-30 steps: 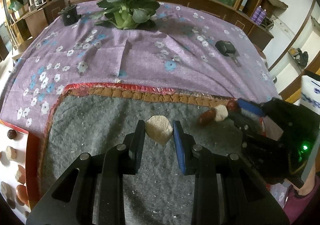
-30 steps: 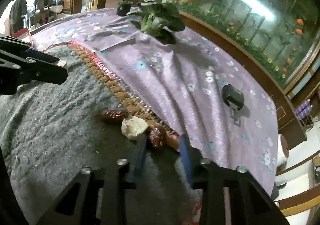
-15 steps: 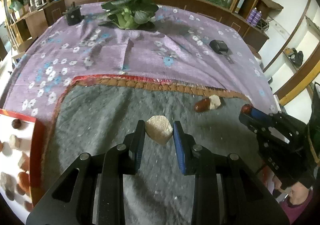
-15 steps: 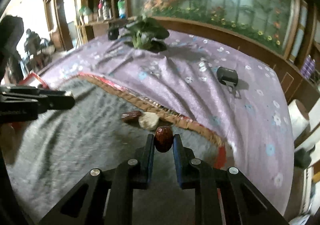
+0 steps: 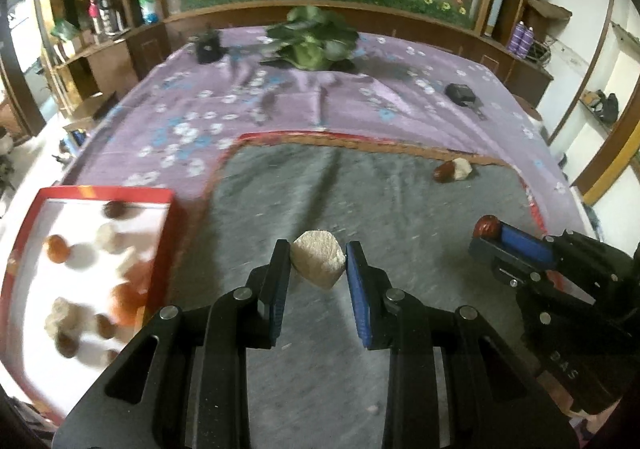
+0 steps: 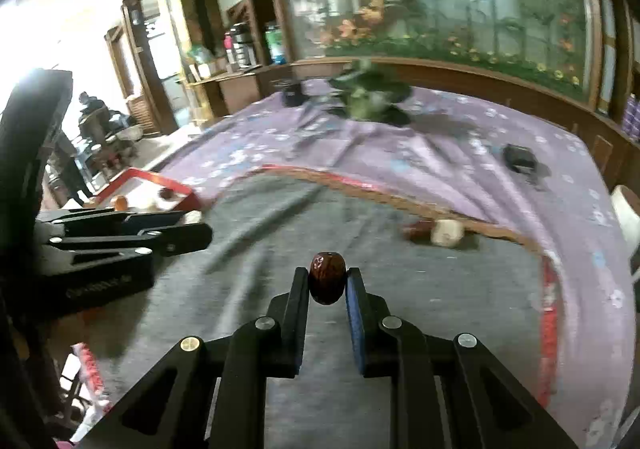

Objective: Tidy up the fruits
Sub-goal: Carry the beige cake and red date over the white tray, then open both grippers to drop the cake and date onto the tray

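We carry both fruits clear of the grey mat (image 5: 400,209) toward the red-rimmed tray (image 5: 168,233): left hand-held gripper (image 5: 318,265) clamps the pale chunk (image 5: 318,263), right hand-held gripper (image 6: 327,283) clamps the red date (image 6: 327,277).

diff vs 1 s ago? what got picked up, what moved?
The right gripper closed on the dark red fruit by the mat's border and lifted it away. Both grippers swung toward the red tray, now well in view. The left gripper kept its pale chunk. One red fruit and pale piece stayed on the mat.
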